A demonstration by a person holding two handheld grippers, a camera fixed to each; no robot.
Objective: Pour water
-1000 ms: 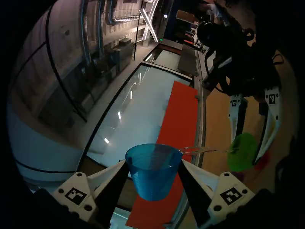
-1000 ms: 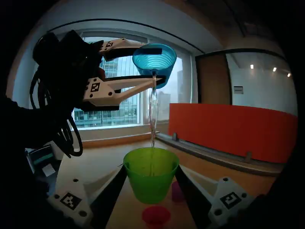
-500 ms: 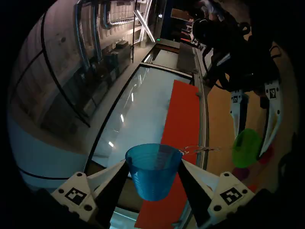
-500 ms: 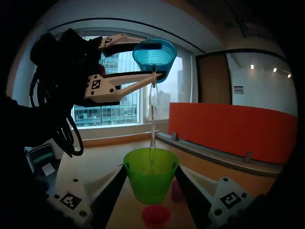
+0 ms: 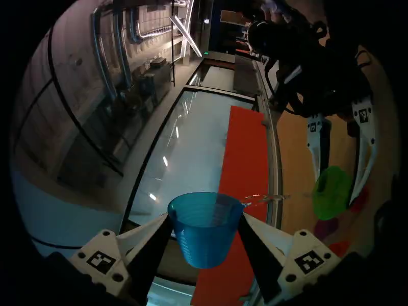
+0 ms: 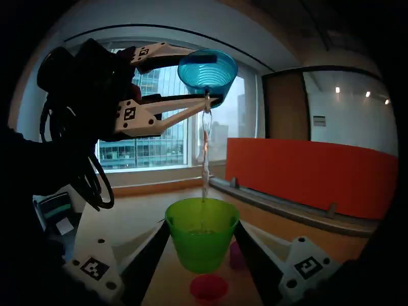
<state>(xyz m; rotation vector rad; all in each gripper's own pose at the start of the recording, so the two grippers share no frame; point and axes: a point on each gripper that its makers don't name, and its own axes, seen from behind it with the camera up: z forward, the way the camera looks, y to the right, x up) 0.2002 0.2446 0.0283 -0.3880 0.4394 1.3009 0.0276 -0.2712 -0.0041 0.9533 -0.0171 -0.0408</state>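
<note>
My left gripper is shut on a clear blue cup, tipped on its side. A thin stream of water falls from the blue cup into a green cup below it. My right gripper is shut on that green cup and holds it upright over the wooden table. In the left gripper view the green cup sits at the right between the right gripper's white fingers, and the water runs across toward it. In the right gripper view the left gripper hangs high at the upper left.
A pink cup and a purple cup stand on the table under the green cup. An orange partition runs along the table's right side. A large window lies behind. Cables hang from the left gripper's hand.
The blue cup has tipped a little further and risen slightly. Water keeps streaming, and the level in the green cup has gone up.
</note>
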